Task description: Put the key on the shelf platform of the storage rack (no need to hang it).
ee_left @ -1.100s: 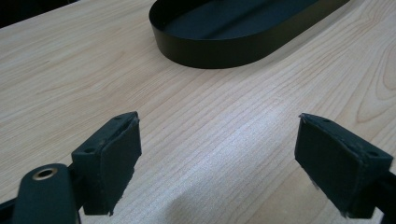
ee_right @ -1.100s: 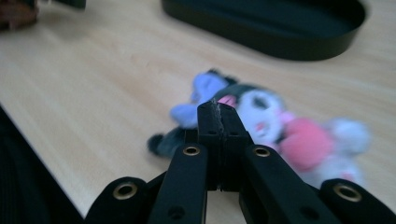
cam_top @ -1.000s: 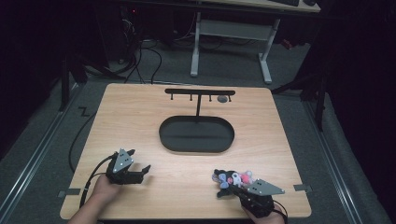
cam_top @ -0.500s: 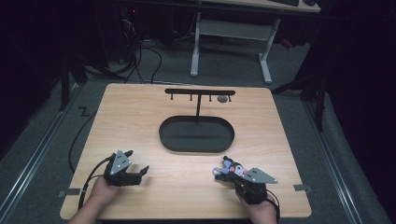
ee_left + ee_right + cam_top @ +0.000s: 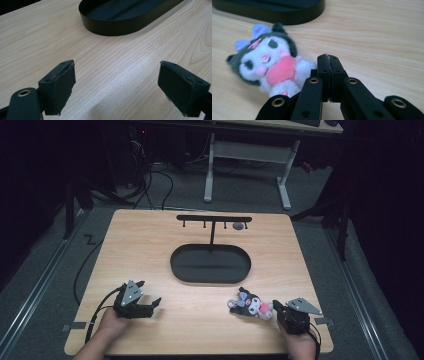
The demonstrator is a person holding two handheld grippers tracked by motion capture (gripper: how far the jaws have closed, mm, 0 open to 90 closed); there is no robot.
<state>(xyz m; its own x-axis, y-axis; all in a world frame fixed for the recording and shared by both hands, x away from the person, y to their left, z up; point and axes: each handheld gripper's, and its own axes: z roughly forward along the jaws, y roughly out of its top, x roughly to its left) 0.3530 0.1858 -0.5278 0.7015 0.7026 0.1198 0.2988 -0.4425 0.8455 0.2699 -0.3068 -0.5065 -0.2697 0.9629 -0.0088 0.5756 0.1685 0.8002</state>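
From above, the plush toy (image 5: 249,306) lies just ahead of the right gripper (image 5: 280,309); a careless sweep could nudge it away.

In the left gripper view, the left gripper (image 5: 117,87) gapes wide over bare table (image 5: 120,57), empty.

In the right gripper view, the jaws are pressed together on nothing visible, the toy beside them, touching or nearly.

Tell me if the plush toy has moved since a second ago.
Barely, if at all. The plush toy lies at about the same spot near the table's front edge, in front of the oval black tray's right end, beside the right gripper.
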